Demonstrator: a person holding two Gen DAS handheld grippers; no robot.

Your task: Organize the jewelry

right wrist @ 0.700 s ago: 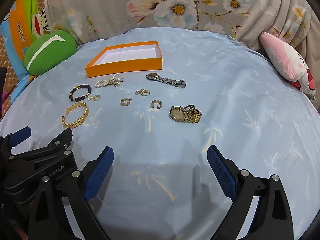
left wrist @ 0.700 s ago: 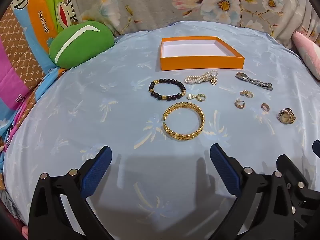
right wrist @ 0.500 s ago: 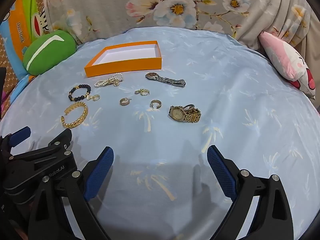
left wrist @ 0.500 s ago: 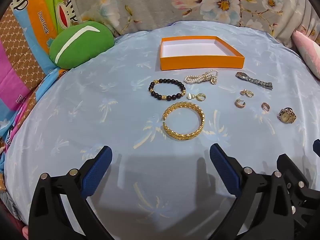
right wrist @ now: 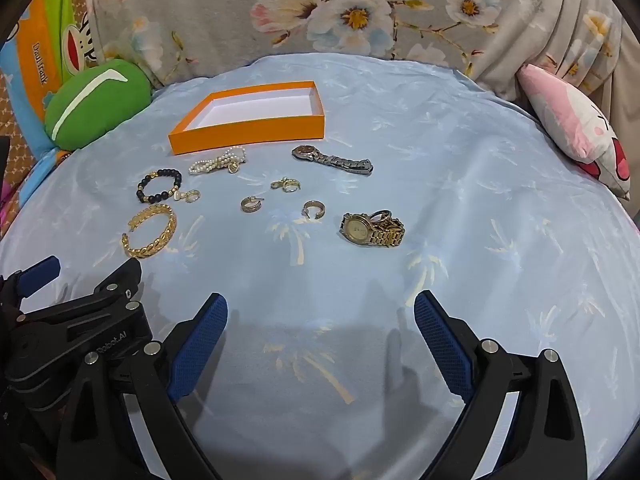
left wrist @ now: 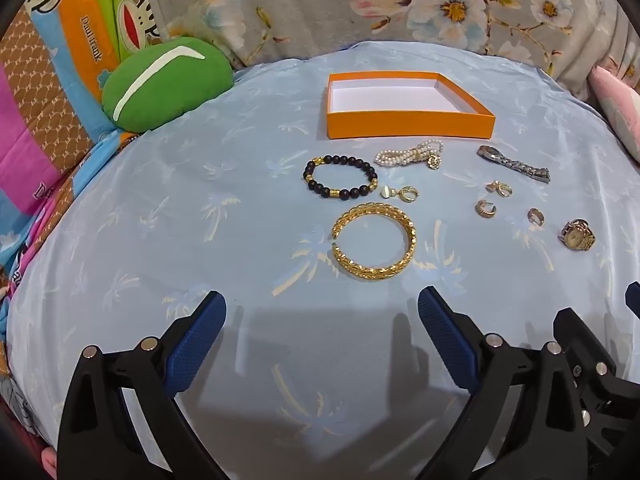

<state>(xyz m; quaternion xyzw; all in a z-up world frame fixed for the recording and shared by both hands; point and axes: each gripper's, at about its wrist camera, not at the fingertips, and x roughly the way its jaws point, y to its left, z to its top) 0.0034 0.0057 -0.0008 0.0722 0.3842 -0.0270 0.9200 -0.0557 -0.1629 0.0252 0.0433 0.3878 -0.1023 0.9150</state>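
Observation:
An empty orange box [left wrist: 408, 124] [right wrist: 248, 132] sits at the back of a light blue cloth. In front of it lie a gold bangle [left wrist: 374, 268] [right wrist: 150, 236], a black bead bracelet [left wrist: 340, 182] [right wrist: 158, 186], a pearl bracelet [left wrist: 408, 156] [right wrist: 218, 164], a silver watch [left wrist: 514, 166] [right wrist: 332, 158], a gold watch [left wrist: 578, 235] [right wrist: 372, 230] and several small gold earrings [left wrist: 486, 209] [right wrist: 252, 204]. My left gripper [left wrist: 322, 332] is open, nearest the bangle. My right gripper [right wrist: 320, 330] is open, short of the gold watch. Both hold nothing.
A green cushion [left wrist: 164, 78] lies at the back left, a pink cushion [right wrist: 576, 124] at the back right. Floral fabric [right wrist: 360, 12] rises behind the cloth. The left gripper's body [right wrist: 72, 320] shows at the lower left of the right wrist view.

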